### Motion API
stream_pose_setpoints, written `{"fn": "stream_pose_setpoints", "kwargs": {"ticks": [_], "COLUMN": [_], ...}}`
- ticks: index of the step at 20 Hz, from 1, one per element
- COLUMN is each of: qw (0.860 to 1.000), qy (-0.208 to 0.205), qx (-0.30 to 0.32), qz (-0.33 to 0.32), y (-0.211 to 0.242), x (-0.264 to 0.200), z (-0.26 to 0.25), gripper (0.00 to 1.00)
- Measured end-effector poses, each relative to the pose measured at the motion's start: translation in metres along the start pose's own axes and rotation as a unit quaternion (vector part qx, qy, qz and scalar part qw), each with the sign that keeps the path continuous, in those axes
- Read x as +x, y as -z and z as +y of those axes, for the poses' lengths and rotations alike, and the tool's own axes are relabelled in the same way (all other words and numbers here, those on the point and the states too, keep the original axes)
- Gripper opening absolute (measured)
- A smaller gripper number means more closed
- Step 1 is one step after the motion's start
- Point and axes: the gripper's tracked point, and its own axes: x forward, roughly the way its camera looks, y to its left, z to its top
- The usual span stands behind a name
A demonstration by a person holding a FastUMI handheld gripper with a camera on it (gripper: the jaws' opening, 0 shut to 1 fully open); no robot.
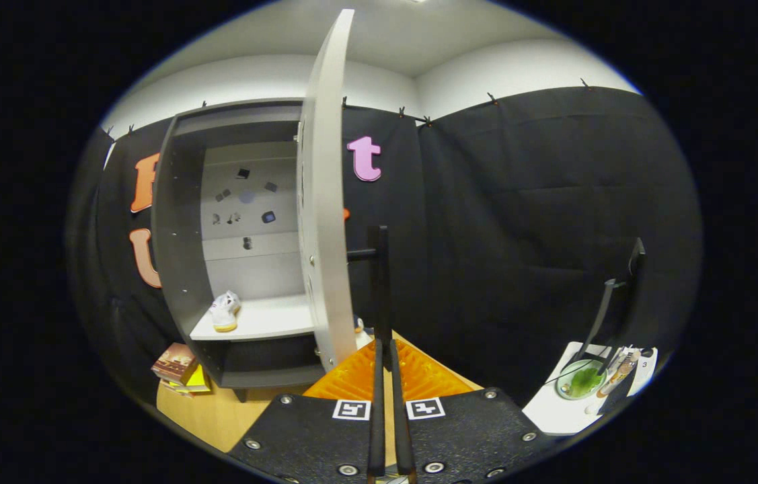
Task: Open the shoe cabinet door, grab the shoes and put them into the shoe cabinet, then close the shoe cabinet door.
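The grey shoe cabinet point(180, 222) stands open against the booth wall. Its pale door point(321, 202) is swung out towards me and I see it nearly edge-on. A white shoe with a yellowish sole point(225, 311) lies on the cabinet's light shelf point(271, 323), near the left wall. A black vertical bar handle point(379, 282) sticks out from the door on a short peg. My gripper point(389, 346) is shut on the lower end of this handle, its two fingers pressed close together around it.
An orange ribbed mat point(419, 376) lies on the wooden floor point(217, 417) just beyond the fingers. Stacked books point(180, 370) sit by the cabinet's lower left corner. To the right, a white table point(553, 410) carries a green bowl point(580, 380) and a black stand point(611, 302).
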Motion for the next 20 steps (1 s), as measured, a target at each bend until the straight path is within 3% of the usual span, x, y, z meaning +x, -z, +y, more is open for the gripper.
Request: {"fn": "stream_pose_setpoints", "kwargs": {"ticks": [6,9,15,20], "qw": [0.999,0.999,0.998,0.997], "qy": [0.019,0.023,0.018,-0.029], "qx": [0.042,0.035,0.022,-0.018], "qz": [0.019,0.031,0.053,0.069], "y": [0.028,0.056,0.12,0.173], "x": [-0.003,-0.022,-0.064,-0.071], "z": [-0.034,-0.034,0.003,0.075], "gripper": [0.05,0.14,0.56,0.78]}}
